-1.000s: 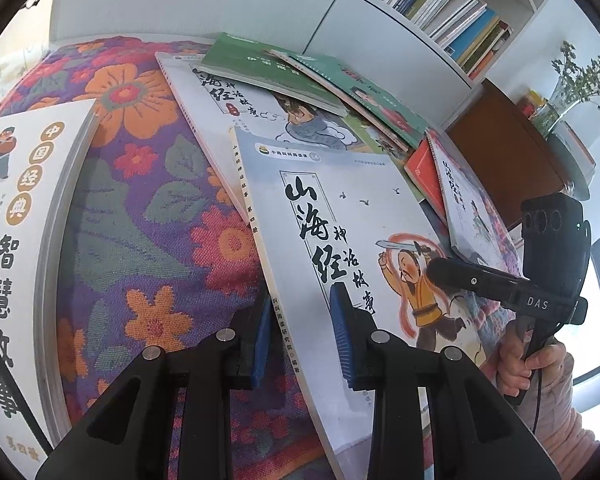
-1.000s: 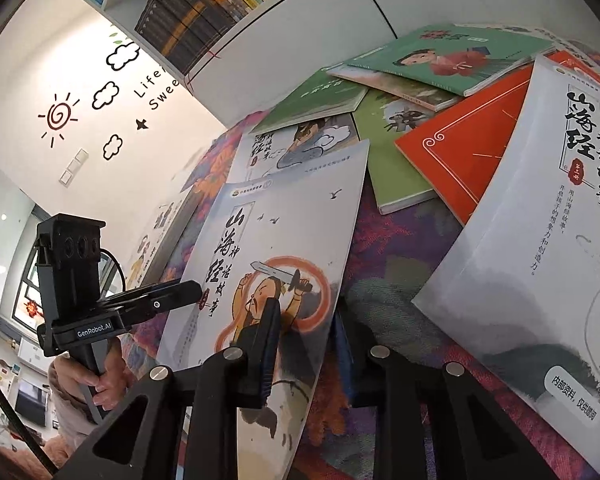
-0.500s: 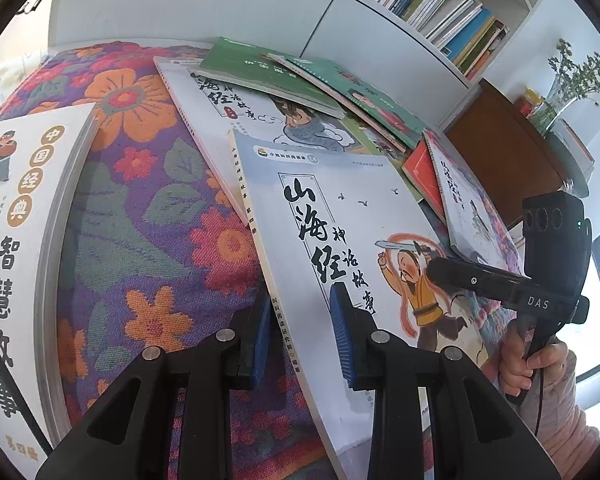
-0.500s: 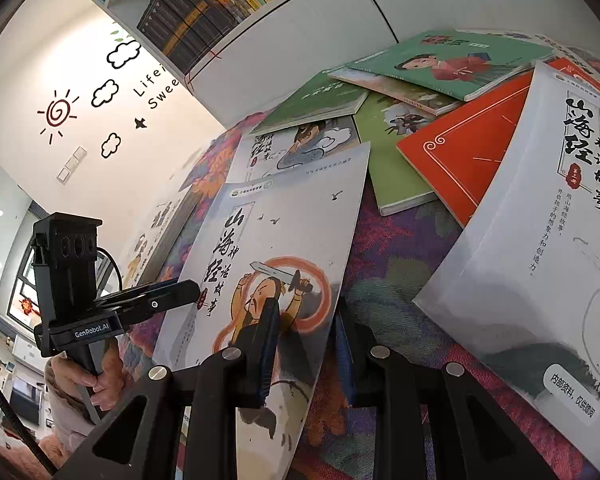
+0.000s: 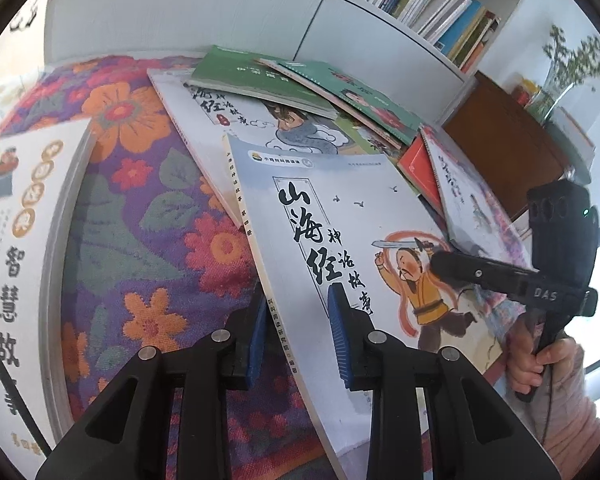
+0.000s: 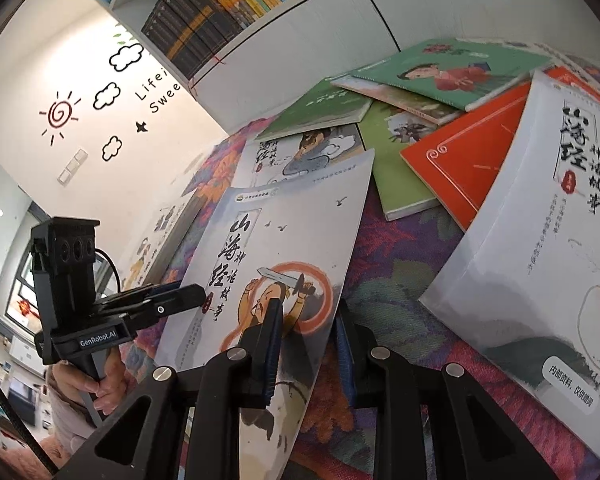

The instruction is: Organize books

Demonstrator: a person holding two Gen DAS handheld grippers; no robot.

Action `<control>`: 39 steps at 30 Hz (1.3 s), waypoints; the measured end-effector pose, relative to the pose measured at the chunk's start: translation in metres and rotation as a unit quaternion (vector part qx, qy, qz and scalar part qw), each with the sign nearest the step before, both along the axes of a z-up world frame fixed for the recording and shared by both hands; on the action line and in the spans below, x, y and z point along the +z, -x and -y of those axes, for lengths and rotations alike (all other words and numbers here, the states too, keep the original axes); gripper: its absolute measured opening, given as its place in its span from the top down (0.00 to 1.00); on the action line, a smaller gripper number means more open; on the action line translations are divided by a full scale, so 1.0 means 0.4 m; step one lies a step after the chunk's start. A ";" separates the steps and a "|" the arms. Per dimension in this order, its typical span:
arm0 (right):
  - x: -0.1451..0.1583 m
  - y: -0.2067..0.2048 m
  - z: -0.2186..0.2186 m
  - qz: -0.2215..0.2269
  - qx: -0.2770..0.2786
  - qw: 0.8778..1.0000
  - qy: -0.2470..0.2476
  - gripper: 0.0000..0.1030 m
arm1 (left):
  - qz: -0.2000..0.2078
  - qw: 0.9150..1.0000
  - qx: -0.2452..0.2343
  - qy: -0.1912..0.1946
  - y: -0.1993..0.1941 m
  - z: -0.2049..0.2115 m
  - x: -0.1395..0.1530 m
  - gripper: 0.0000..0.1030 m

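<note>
Tongs, left and right, are pinching opposite edges of your thin, floppy book, so you are needing to support it near the spine.

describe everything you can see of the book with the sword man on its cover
The sword-man book is a thin, glossy paperback, pale grey-white, with black brush-style characters and a cartoon man in yellow swinging a sword. It is lifted at a tilt over the floral cloth. The left gripper pinches its spine edge, the right gripper its opposite edge.
</note>
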State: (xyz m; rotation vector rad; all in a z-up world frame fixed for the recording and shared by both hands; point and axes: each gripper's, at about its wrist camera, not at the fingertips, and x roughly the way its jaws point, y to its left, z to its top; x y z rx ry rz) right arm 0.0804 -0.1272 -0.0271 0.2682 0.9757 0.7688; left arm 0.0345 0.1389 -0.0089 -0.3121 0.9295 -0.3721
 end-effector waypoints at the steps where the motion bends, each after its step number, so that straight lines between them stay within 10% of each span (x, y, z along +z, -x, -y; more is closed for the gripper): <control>1: -0.001 -0.001 0.002 -0.002 0.000 1.000 -0.002 0.77 | -0.002 1.000 0.001 0.008 -0.001 -0.004 -0.002 0.75; 9: 0.019 0.014 0.001 0.011 0.007 1.000 -0.014 0.78 | 0.004 0.995 0.000 0.096 0.002 -0.046 0.008 0.77; 39: 0.196 0.041 -0.120 -0.050 0.024 0.993 -0.104 0.81 | 0.054 0.992 0.031 0.113 0.064 -0.208 0.197 0.77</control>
